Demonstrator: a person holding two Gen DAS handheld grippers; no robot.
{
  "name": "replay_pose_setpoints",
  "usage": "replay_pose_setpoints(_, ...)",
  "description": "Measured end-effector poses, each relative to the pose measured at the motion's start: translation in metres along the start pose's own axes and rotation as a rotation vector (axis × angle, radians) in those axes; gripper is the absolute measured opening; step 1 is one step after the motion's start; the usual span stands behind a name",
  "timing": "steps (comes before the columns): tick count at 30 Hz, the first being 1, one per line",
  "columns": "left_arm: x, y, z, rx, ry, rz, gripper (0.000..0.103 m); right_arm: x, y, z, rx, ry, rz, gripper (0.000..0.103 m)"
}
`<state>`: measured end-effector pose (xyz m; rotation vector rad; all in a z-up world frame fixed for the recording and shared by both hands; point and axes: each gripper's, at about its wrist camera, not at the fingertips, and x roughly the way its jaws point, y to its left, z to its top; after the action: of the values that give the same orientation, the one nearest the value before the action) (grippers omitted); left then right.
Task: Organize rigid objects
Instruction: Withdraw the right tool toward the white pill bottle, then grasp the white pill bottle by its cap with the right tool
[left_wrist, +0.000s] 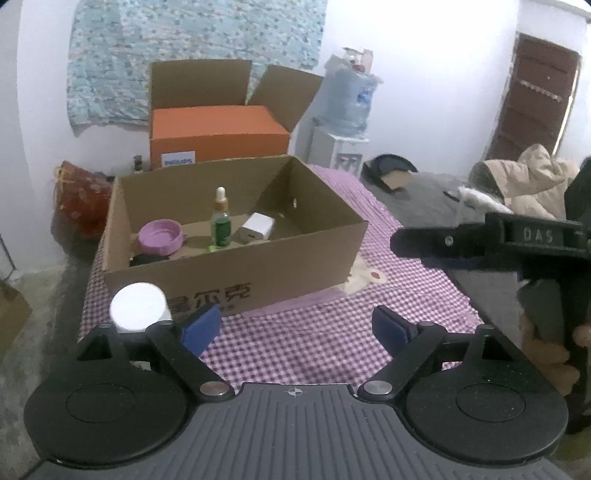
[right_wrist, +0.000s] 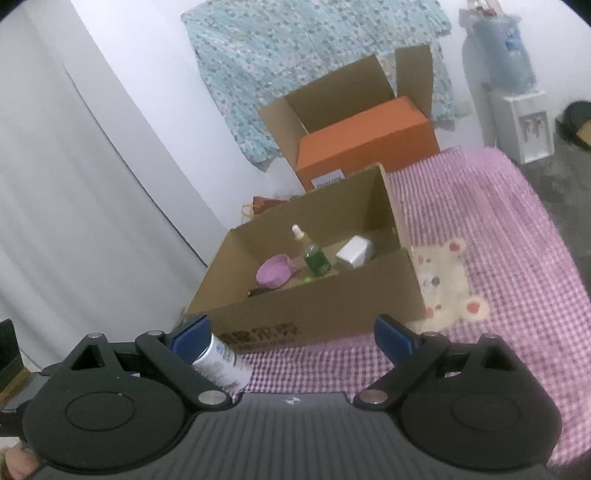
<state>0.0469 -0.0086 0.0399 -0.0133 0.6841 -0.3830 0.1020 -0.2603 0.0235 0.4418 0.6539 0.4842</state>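
Observation:
An open cardboard box (left_wrist: 240, 273) stands on the purple checked cloth (left_wrist: 314, 332). Inside it are a purple bowl (left_wrist: 160, 236), a green dropper bottle (left_wrist: 221, 225) standing upright, a white cube charger (left_wrist: 256, 227) and a dark item at the front left corner. My left gripper (left_wrist: 295, 325) is open, in front of the box, with nothing between its pads. A white can (left_wrist: 138, 308) stands outside its left finger. In the right wrist view, my right gripper (right_wrist: 291, 334) is open too. The white can (right_wrist: 221, 360) is just inside its left pad, not pressed. The box (right_wrist: 314, 314) lies ahead.
Behind the box stands a taller carton (left_wrist: 199, 85) with an orange box (left_wrist: 218, 133) in it. A water dispenser (left_wrist: 345, 122) is at the back right, and a beige jacket (left_wrist: 532, 181) at the right. A hand (left_wrist: 546, 350) holds the other device at the right edge. A red bag (left_wrist: 79, 195) sits at the left.

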Motion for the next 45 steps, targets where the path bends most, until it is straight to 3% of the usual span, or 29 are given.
replay_pose_setpoints(8, -0.018, 0.009, -0.012, 0.014, -0.057, 0.054, 0.094, 0.003, 0.022, -0.01, -0.028, 0.023, 0.015, 0.097)
replay_pose_setpoints(19, -0.022, 0.04, -0.023, -0.049, -0.057, 0.099, 0.095, 0.027, 0.042, -0.016, -0.033, 0.078, 0.037, 0.097)
replay_pose_setpoints(39, 0.01, 0.071, -0.031, -0.077, -0.036, 0.189, 0.096, 0.077, 0.06, -0.019, -0.008, 0.173, 0.109, 0.096)
replay_pose_setpoints(45, 0.025, 0.079, -0.026, -0.061, -0.06, 0.22, 0.093, 0.107, 0.075, -0.016, -0.024, 0.19, 0.148, 0.085)
